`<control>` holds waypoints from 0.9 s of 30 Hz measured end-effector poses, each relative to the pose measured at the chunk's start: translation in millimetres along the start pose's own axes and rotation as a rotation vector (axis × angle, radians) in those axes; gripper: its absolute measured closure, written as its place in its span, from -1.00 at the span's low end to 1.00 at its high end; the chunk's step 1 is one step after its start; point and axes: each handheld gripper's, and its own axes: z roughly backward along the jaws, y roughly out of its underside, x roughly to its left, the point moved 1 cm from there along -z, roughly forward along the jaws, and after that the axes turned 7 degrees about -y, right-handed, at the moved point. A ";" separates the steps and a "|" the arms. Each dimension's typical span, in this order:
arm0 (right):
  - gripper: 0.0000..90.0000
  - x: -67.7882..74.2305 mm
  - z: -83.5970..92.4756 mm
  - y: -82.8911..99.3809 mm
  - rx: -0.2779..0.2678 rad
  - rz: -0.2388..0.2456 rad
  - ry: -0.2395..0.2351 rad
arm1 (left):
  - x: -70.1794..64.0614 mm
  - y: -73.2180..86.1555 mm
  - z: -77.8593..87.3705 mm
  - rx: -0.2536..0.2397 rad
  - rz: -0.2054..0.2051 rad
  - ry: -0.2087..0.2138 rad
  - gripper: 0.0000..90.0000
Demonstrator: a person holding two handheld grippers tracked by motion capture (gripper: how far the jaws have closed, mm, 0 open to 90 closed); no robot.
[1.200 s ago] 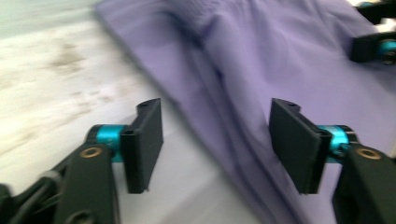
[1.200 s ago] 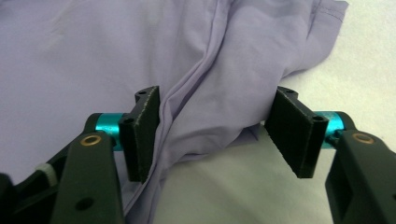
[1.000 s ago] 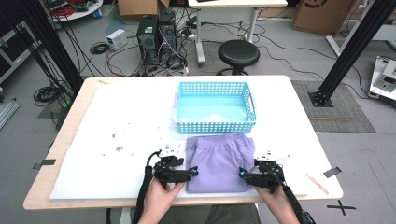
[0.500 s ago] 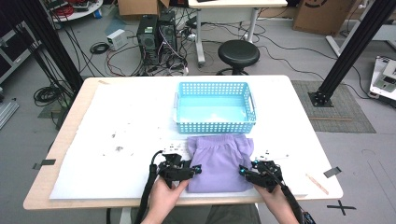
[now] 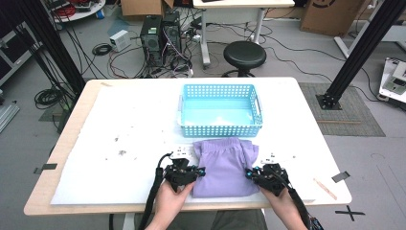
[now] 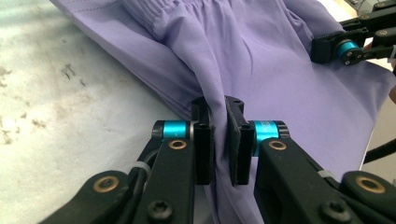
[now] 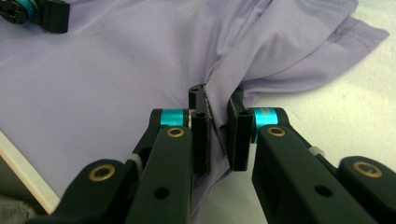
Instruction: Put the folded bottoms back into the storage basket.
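Note:
A purple garment [image 5: 225,165] with an elastic waistband lies folded on the white table [image 5: 119,120], close to the front edge. My left gripper [image 5: 198,171] sits at the cloth's left edge. In the left gripper view its jaws [image 6: 219,109] are shut on a raised fold of the purple garment [image 6: 261,60]. My right gripper [image 5: 250,173] is at the cloth's right edge. In the right gripper view it [image 7: 217,100] pinches a ridge of the garment [image 7: 116,60] between its pads. Each gripper view shows the other gripper's tip across the cloth.
A light blue slotted basket [image 5: 220,129] stands empty just behind the garment. Small dark specks [image 5: 122,152] dot the table to the left. Beyond the far edge are a black stool [image 5: 245,53] and computer towers. The table's front edge runs right below both hands.
My left gripper has edged slightly inward onto the cloth's left edge. The right gripper and the garment have hardly moved.

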 end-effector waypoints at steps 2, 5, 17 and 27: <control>0.87 -1.2 2.2 -0.9 -0.015 0.004 -0.009 | 1.4 -0.8 0.8 -0.008 -0.010 0.008 0.86; 0.87 -1.7 9.9 -3.6 -0.052 -0.009 -0.034 | 2.8 -3.1 3.7 -0.026 -0.016 0.033 0.87; 0.87 8.2 51.5 -39.2 -0.199 0.017 -0.097 | 0.9 -43.3 47.9 -0.168 -0.029 0.123 0.88; 0.87 -3.1 64.2 -115.0 -0.299 0.041 -0.103 | 17.5 -118.7 75.9 -0.272 -0.041 0.088 0.88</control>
